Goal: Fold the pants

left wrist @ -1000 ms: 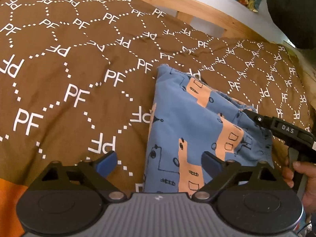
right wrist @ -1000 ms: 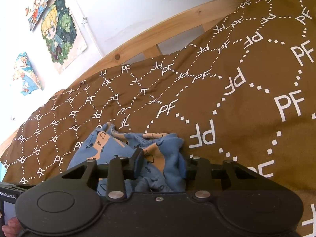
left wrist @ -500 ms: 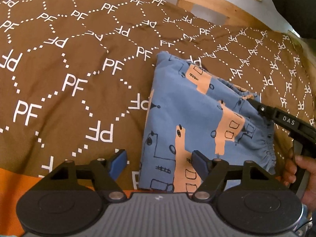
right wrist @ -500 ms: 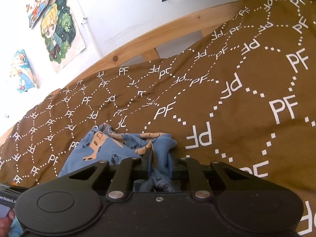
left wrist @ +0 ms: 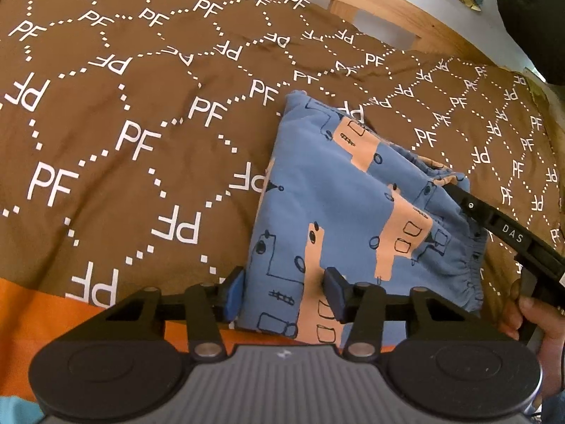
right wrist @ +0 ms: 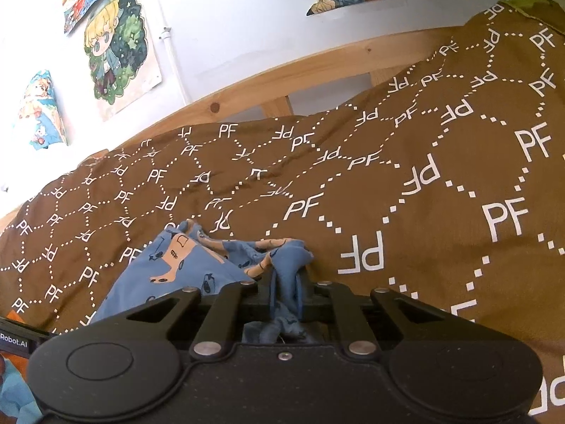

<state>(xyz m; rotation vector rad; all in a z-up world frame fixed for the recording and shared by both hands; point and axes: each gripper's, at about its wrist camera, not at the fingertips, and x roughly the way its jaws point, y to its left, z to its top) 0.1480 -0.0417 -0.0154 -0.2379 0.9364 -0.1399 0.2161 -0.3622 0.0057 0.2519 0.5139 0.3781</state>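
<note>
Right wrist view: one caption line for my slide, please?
Right gripper closing on bunched blue printed pants over brown patterned bedspread.

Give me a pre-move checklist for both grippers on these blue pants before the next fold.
1. Right gripper pinching the pants: ok, cloth bunched between its closing jaws.
2. Left gripper gripping the near edge: not ok, jaws closing, cloth between them but pads not yet pressing.
3. Pants already folded into a compact stack: ok.
4. Bedspread caught in either grip: cannot tell.
5. Bare bedspread beyond the pants: ok.
6. Hand clear of the cloth: ok.
</note>
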